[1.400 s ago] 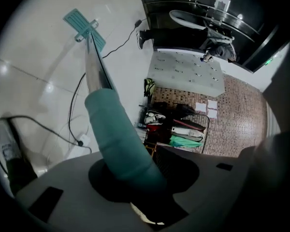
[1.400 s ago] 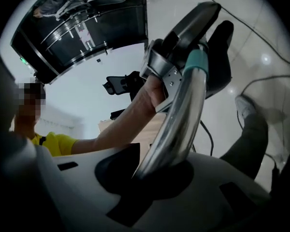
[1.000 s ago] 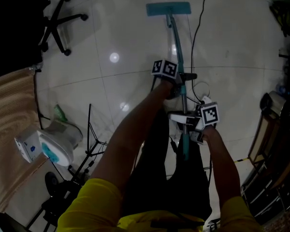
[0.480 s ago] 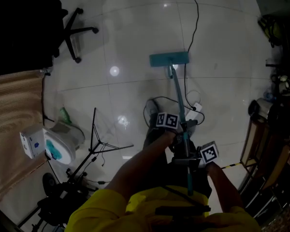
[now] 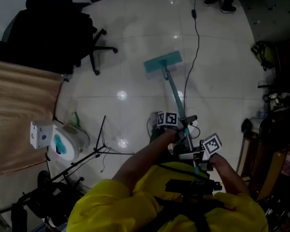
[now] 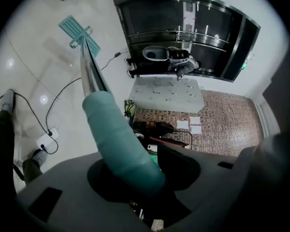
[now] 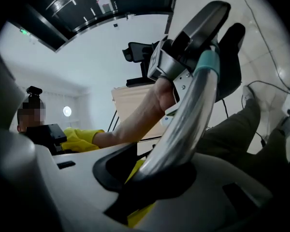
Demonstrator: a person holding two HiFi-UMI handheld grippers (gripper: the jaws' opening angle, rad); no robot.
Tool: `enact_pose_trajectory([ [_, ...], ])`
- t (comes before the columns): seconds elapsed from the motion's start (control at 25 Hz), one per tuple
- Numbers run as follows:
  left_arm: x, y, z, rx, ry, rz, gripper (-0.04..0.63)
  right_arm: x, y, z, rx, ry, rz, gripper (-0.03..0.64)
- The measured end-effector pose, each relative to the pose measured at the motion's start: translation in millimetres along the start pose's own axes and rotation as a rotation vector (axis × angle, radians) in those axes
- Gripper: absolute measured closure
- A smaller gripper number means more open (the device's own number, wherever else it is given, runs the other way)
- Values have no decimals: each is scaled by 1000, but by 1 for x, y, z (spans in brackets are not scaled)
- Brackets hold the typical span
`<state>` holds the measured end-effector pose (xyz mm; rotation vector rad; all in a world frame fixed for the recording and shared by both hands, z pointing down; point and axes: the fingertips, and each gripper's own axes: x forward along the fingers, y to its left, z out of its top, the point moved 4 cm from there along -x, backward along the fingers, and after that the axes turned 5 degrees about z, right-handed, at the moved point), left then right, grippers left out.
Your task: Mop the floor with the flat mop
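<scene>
A flat mop with a teal head [image 5: 163, 62] lies on the pale tiled floor [image 5: 135, 28], its thin pole [image 5: 175, 96] running back toward me. My left gripper [image 5: 180, 125] is shut on the mop pole at its teal grip sleeve [image 6: 117, 137]. Lower down the pole, my right gripper [image 5: 197, 154] is shut on the bare metal part [image 7: 183, 124]. In the left gripper view the mop head [image 6: 79, 31] shows far off at the pole's end. The right gripper view looks up the pole at the left gripper [image 7: 195, 47].
A black office chair [image 5: 67, 28] stands at the upper left beside a tan mat [image 5: 19, 115]. A white and teal device [image 5: 63, 141] and a black stand [image 5: 99, 149] sit at my left. A black cable [image 5: 197, 47] runs across the floor. Cluttered furniture [image 5: 270, 129] lines the right.
The view has swung: the mop head now lies farther left and tilted, with the pole leaning left. Both grippers keep their hold on the pole, close to my body.
</scene>
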<state>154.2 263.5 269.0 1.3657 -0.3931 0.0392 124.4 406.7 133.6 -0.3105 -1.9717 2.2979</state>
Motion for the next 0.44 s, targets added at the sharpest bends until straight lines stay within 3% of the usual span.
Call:
enact_pose_trajectory([
  [0.2, -4, -46, 10, 73, -86, -24, 425, -16, 27, -5, -86, 73, -28, 503],
  [0.44, -15, -72, -7, 107, -146, -37, 423, -20, 45, -28, -140, 127, -40, 500],
])
